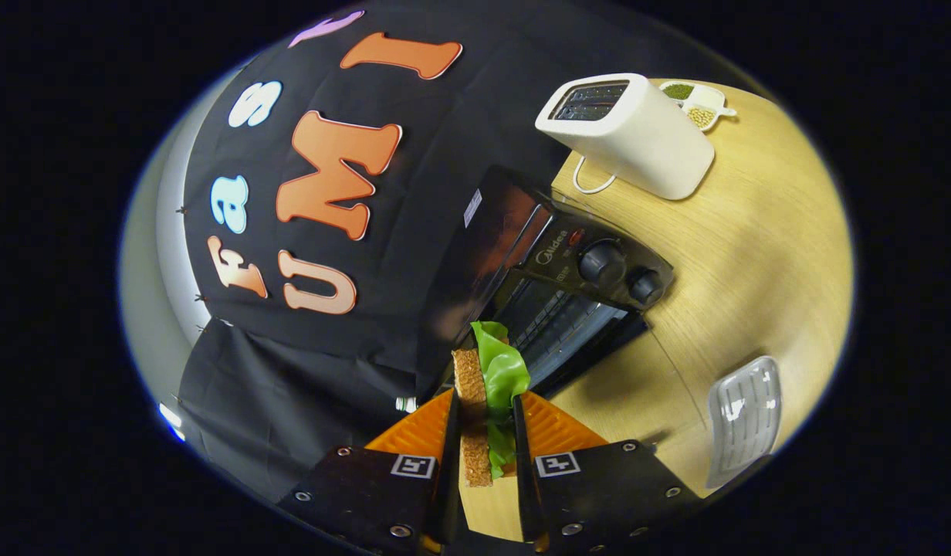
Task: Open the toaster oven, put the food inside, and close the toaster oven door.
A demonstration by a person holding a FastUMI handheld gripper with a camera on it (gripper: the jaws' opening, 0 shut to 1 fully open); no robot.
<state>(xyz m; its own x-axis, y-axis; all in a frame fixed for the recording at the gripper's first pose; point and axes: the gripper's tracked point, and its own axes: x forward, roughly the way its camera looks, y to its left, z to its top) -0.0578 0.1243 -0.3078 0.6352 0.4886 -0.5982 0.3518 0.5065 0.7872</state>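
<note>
My gripper (pixel 487 409) is shut on a sandwich (pixel 487 386) of brown bread with green lettuce, both orange fingers pressing its sides. The sandwich sticks out past the fingertips, held above the wooden table. Just beyond it stands the black toaster oven (pixel 568 286), seen tilted. Its door hangs open toward the table and the wire rack (pixel 556 324) inside is visible. Two round knobs (pixel 603 262) sit on its control panel.
A white slot toaster (pixel 637 135) stands beyond the oven on the wooden table (pixel 753 255), with a small white dish of beans (pixel 695 100) behind it. A clear ribbed tray (pixel 744 417) lies on the table to the right of the fingers.
</note>
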